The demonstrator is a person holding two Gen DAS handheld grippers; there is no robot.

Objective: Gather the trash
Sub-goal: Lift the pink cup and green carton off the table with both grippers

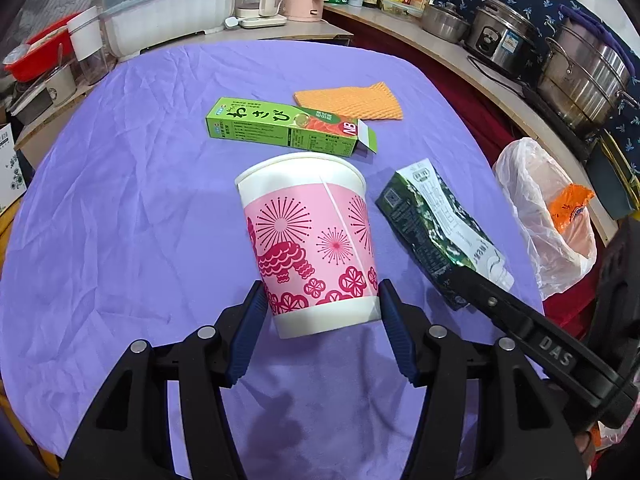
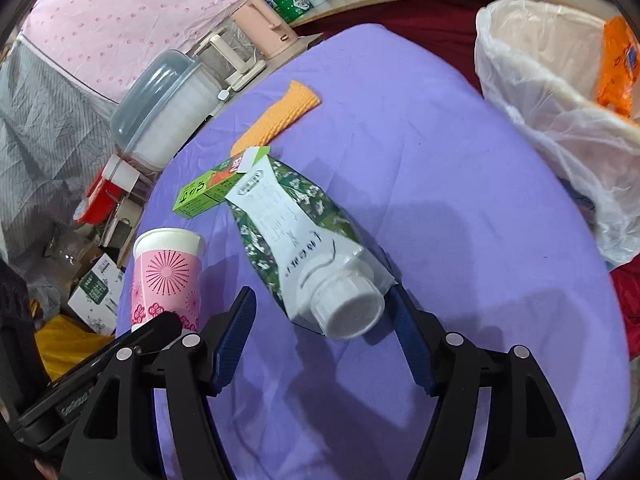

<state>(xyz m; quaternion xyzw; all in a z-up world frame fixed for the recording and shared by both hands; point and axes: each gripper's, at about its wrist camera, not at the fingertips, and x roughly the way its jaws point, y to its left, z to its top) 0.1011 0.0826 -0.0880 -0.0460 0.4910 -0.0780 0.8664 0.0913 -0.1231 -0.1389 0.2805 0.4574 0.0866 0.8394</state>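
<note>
Fingers of the left gripper (image 1: 322, 304) stand partly apart with both blue pads pressed on the lower sides of one pink-and-white paper cup (image 1: 310, 240), which is tilted in the grip above the purple-covered table (image 1: 120, 208). Fingers of the right gripper (image 2: 324, 320) stand wide apart; one green-and-white carton (image 2: 296, 236) with a white screw cap lies between them, its capped end against the right pad, while the left pad stands clear of it, so nothing is clamped. Whether the carton rests on the cloth I cannot tell.

Beyond the cup lies one green box (image 1: 280, 128) with an open end flap, flat on the table. Behind that box lies one orange waffle-textured cloth (image 1: 350, 101), just beside it. One bin lined with a clear plastic bag (image 2: 560, 92) stands off the table's right edge, with one orange wrapper (image 2: 618, 68) inside it.
</note>
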